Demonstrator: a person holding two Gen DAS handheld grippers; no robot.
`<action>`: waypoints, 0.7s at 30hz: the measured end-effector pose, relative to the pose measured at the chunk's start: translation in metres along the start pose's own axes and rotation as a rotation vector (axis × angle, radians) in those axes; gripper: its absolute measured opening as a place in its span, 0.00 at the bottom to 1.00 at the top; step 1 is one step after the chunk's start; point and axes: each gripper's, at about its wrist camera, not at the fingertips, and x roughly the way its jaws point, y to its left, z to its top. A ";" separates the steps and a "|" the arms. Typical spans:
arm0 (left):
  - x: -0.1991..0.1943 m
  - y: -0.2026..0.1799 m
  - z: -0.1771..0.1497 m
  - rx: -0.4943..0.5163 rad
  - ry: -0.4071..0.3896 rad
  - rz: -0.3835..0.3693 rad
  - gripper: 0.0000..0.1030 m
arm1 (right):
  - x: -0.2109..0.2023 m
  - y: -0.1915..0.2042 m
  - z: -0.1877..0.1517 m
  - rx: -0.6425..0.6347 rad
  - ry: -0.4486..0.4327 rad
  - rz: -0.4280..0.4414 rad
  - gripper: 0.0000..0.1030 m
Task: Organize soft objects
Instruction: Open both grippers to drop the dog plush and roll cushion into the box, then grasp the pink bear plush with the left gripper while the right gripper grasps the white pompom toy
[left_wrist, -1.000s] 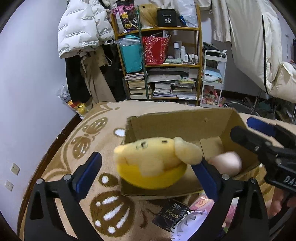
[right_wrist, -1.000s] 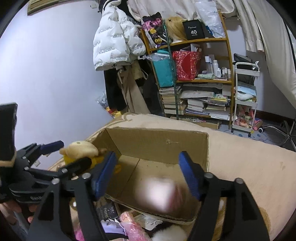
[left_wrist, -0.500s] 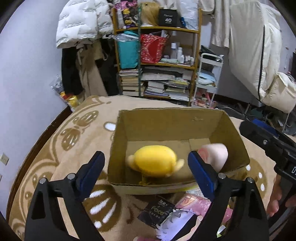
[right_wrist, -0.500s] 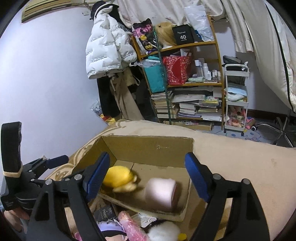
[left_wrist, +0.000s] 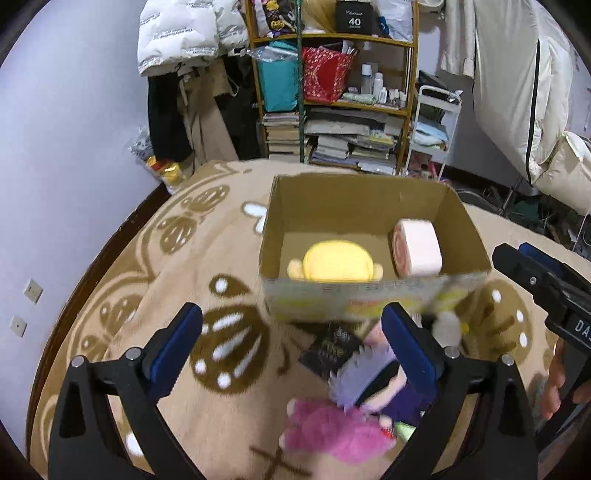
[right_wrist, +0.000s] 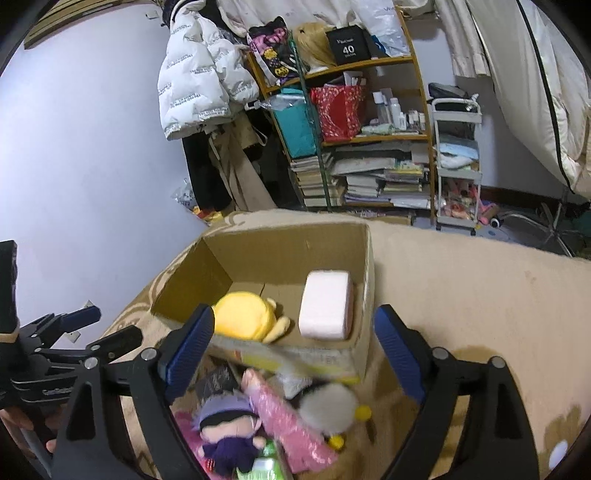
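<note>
An open cardboard box (left_wrist: 354, 206) (right_wrist: 266, 251) stands on the patterned blanket. Inside lie a yellow plush (left_wrist: 338, 264) (right_wrist: 243, 315) and a pink roll-shaped plush (left_wrist: 417, 247) (right_wrist: 325, 308). In front of the box lies a pile of soft toys: a purple-haired doll (left_wrist: 365, 376) (right_wrist: 227, 424), a pink plush (left_wrist: 332, 428), a pink wrapped item (right_wrist: 288, 421) and a white pom-pom toy (left_wrist: 447, 326) (right_wrist: 327, 406). My left gripper (left_wrist: 291, 350) is open and empty in front of the box. My right gripper (right_wrist: 293, 354) is open and empty above the pile.
A black booklet (left_wrist: 328, 352) lies beside the pile. The brown patterned blanket (left_wrist: 184, 266) covers the surface. Behind stand a full bookshelf (left_wrist: 343, 96), hanging coats (left_wrist: 184, 33), a white cart (left_wrist: 432, 129) and a purple wall (left_wrist: 74, 110).
The yellow plush left my left gripper and dropped into the box beside the pink roll. Both grippers pulled back and up from the box, bringing the toy pile into view.
</note>
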 end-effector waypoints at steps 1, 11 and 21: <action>-0.002 0.000 -0.003 0.000 0.011 0.002 0.94 | -0.002 0.000 -0.003 0.002 0.012 -0.007 0.90; -0.014 0.002 -0.037 -0.042 0.127 0.005 0.95 | -0.017 0.014 -0.024 -0.016 0.101 0.006 0.90; 0.001 0.004 -0.062 -0.067 0.243 -0.018 0.95 | -0.017 0.023 -0.046 -0.027 0.180 0.013 0.90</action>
